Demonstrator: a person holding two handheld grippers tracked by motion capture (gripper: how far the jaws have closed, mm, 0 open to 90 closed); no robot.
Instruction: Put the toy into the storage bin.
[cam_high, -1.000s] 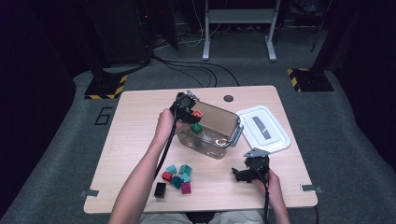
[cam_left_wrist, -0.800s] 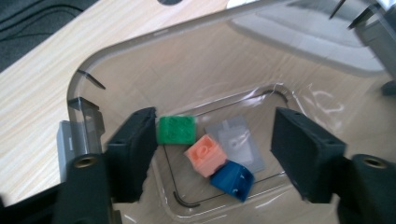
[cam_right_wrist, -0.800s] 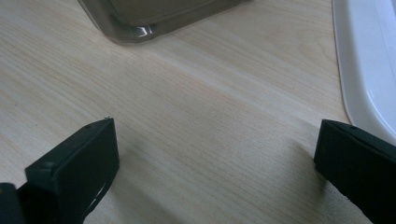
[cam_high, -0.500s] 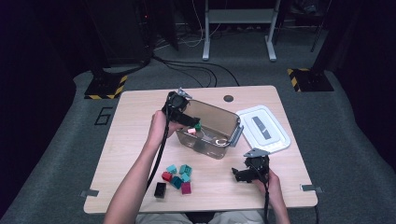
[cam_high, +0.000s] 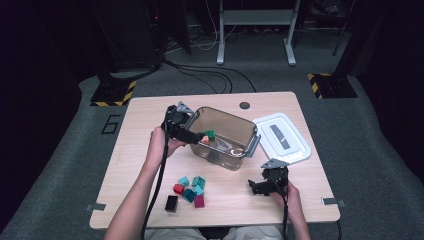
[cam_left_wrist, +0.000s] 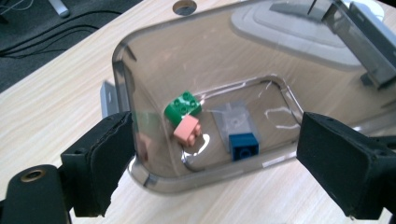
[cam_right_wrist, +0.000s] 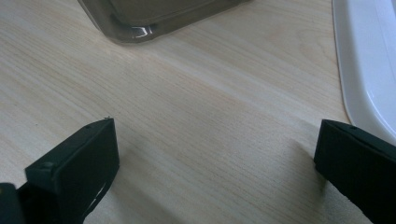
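Pulled my left tool (cam_high: 192, 135) back off the bin's (cam_high: 248, 129) left rim, jaws just opened, nothing between: blocks (cam_left_wrist: 187, 116) dropped inside. Right tool (cam_high: 260, 186) idle nr table's (cam_high: 145, 107) front-right corner, jaws apart. Loose blocks (cam_high: 187, 189) wait nr front edge.

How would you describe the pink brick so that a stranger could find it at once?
Start at the clear plastic bin in the middle of the wooden table. Three bricks lie on its floor. The pink brick touches the green brick, apart from the blue brick, and it is the only pale pink one.
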